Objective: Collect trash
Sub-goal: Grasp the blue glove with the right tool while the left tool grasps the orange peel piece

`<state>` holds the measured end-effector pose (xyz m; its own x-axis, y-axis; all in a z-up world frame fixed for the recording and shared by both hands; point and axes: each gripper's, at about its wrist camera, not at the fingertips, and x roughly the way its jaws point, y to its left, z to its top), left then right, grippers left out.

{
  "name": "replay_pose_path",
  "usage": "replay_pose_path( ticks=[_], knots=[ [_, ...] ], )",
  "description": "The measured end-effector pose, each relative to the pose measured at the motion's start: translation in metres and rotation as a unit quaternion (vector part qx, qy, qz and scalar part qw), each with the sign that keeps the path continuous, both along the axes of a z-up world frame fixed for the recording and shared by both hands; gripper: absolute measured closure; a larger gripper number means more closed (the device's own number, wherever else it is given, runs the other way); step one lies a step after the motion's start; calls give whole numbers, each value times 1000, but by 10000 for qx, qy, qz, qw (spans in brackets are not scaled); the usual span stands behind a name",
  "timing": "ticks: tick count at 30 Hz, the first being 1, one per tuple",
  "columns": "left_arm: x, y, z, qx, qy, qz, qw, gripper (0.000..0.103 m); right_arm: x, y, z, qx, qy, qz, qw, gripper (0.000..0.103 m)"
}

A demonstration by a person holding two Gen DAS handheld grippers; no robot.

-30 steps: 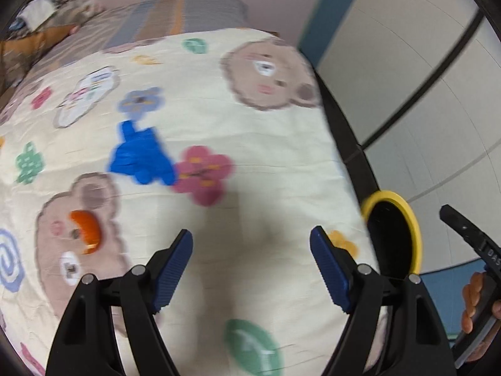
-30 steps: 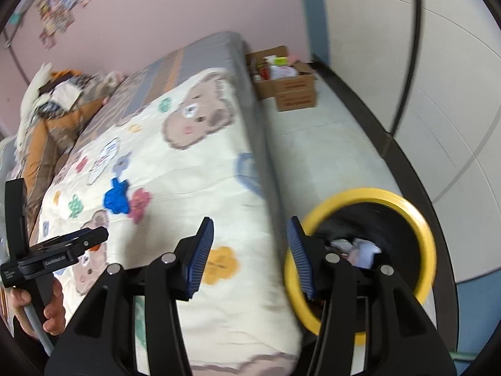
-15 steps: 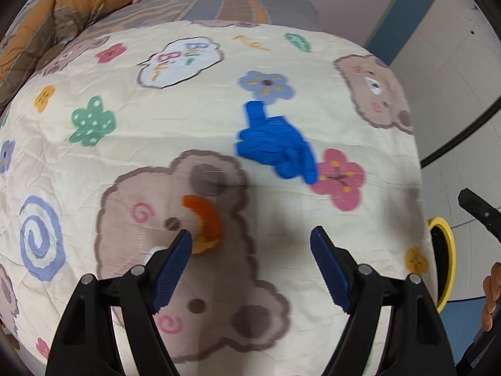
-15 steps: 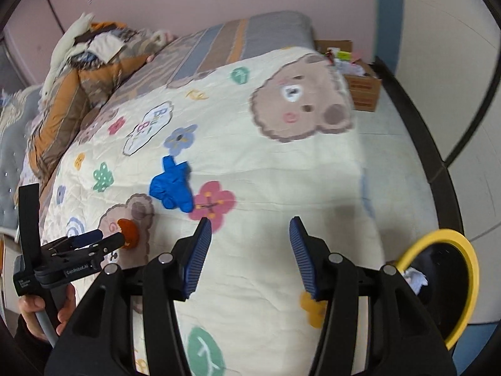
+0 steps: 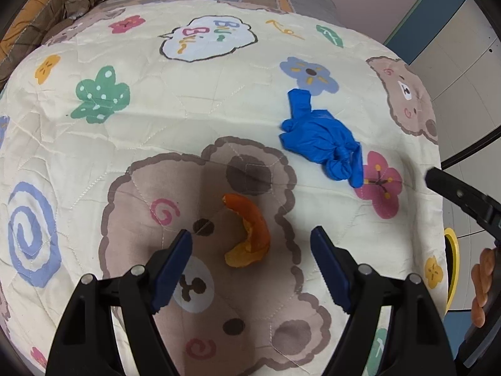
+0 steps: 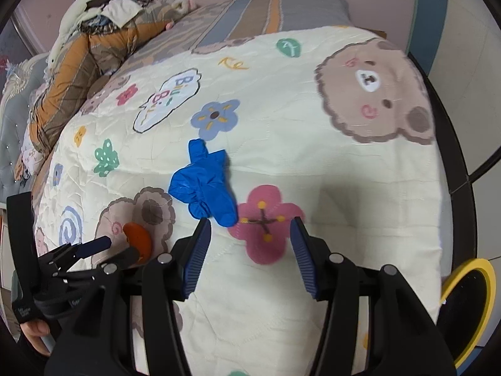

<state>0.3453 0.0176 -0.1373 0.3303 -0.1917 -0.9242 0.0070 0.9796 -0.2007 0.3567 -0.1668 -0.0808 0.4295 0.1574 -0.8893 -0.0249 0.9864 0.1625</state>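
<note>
We hold the left gripper with its jaws apart, and one orange peel lies on the quilt between its two pads, not touched by them. The right gripper is also released and holds nothing; one blue glove lies crumpled just ahead of its left pad. The yellow-rimmed bin stands to its right, beside the bed. Only the right view shows the pile of clothes far ahead.
</note>
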Motion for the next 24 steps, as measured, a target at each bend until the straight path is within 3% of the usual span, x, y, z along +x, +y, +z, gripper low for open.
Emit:
replay_pose_path(
  ticks=[12,24],
  knots=[
    [10,0,-24,-141,228,-2,9996,29,53,48,-45,-146,336,401,9985,53],
    [9,1,-30,-142,113,-96,9998,31,77,67,-77,-388,453,528,9968,49]
  ],
)
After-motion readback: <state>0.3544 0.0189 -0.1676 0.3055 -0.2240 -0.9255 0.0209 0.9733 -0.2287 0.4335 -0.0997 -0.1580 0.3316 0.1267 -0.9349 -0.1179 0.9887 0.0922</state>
